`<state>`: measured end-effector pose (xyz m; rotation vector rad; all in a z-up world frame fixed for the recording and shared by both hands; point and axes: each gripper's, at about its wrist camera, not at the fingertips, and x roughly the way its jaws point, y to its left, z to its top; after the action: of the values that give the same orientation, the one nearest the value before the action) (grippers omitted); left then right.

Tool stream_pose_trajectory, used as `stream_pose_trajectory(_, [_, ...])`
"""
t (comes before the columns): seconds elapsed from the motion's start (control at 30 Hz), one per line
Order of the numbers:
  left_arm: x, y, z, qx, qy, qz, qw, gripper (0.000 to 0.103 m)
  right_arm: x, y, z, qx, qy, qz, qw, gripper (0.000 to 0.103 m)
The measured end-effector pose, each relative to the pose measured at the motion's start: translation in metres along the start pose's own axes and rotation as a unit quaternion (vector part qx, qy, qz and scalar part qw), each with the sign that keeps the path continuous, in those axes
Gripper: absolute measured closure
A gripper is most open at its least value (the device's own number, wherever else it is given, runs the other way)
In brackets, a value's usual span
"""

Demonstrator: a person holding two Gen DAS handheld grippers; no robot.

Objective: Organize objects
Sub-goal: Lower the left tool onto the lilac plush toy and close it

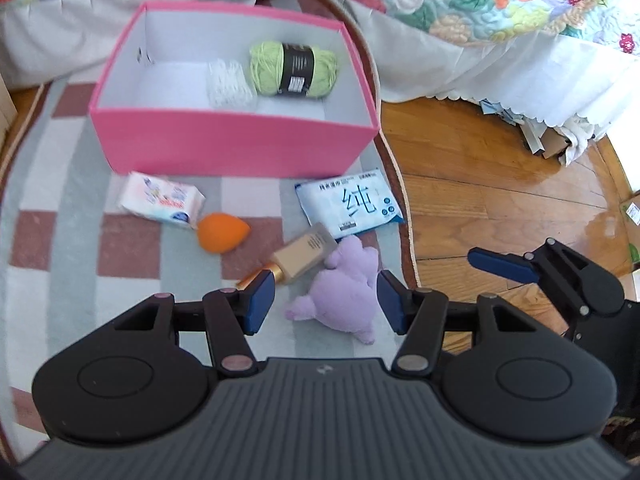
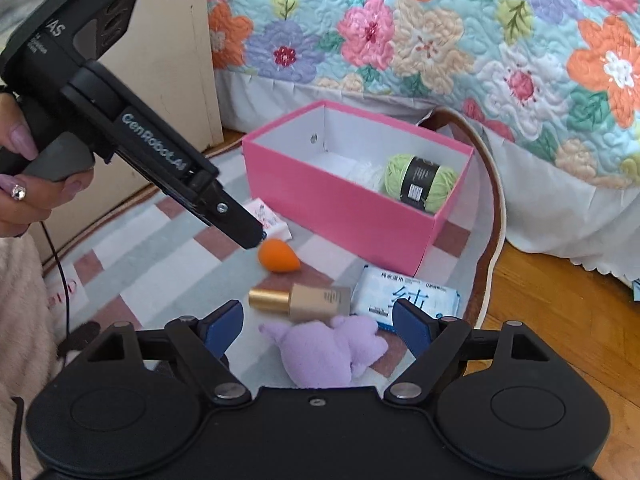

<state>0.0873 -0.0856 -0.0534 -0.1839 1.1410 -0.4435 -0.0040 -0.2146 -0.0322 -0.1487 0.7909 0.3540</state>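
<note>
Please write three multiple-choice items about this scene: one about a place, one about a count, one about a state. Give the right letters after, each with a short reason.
1. Where is the green yarn?
A. inside the pink box
B. on the rug
C. on the bed

2. How many loose things lie on the rug in front of the box?
A. three
B. five
C. seven

3. How is the left gripper?
A. shut on the yarn
B. shut on the box
C. open, holding nothing

Answers: 1 A, it lies on the box floor. 2 B, tissue pack, orange sponge, bottle, wipes, purple plush toy. 3 C, its pads stand apart over the toy.
</note>
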Motion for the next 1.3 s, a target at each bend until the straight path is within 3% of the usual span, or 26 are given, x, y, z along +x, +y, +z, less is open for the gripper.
stream_pose_trajectory(0.37, [0.061,0.006,-0.038,-0.036,0.006,-0.005,0.9993,0.049,0.075,0.007,-0.042,-0.017,0.082,0.008,0.996,0.018])
stream_pose_trajectory(0.5, [0.087,0.009,-0.052,-0.052,0.015,0.01,0.9985,0.049,0.104,0.011,-0.057,0.002,0.116,-0.002,0.993,0.024])
stream_pose_trajectory(0.63, [0.102,0.013,-0.061,-0.063,0.009,0.018,0.9978,0.05,0.109,0.011,-0.063,0.051,0.095,-0.025,0.994,0.026])
stream_pose_trajectory(0.77, [0.102,0.019,-0.067,-0.073,-0.007,-0.006,0.9973,0.053,0.105,0.009,-0.062,0.098,0.089,-0.062,0.989,0.048])
stream_pose_trajectory(0.83, [0.1,0.023,-0.069,-0.085,-0.015,-0.025,0.9959,0.059,0.102,0.009,-0.061,0.122,0.093,-0.064,0.986,0.054])
stream_pose_trajectory(0.9, [0.099,0.027,-0.072,-0.096,-0.014,-0.038,0.9946,0.061,0.1,0.014,-0.061,0.143,0.098,-0.059,0.983,0.062])
stream_pose_trajectory(1.03, [0.095,0.029,-0.078,-0.101,-0.012,-0.044,0.9939,0.068,0.098,0.023,-0.057,0.186,0.115,-0.053,0.974,0.065])
stream_pose_trajectory(1.13, [0.089,0.032,-0.085,-0.108,-0.033,-0.039,0.9929,0.069,0.098,0.033,-0.051,0.225,0.128,-0.012,0.966,0.065])
stream_pose_trajectory(1.3, [0.077,0.049,-0.083,-0.138,-0.039,-0.053,0.9883,0.07,0.083,0.046,-0.049,0.193,0.119,0.045,0.973,0.063])
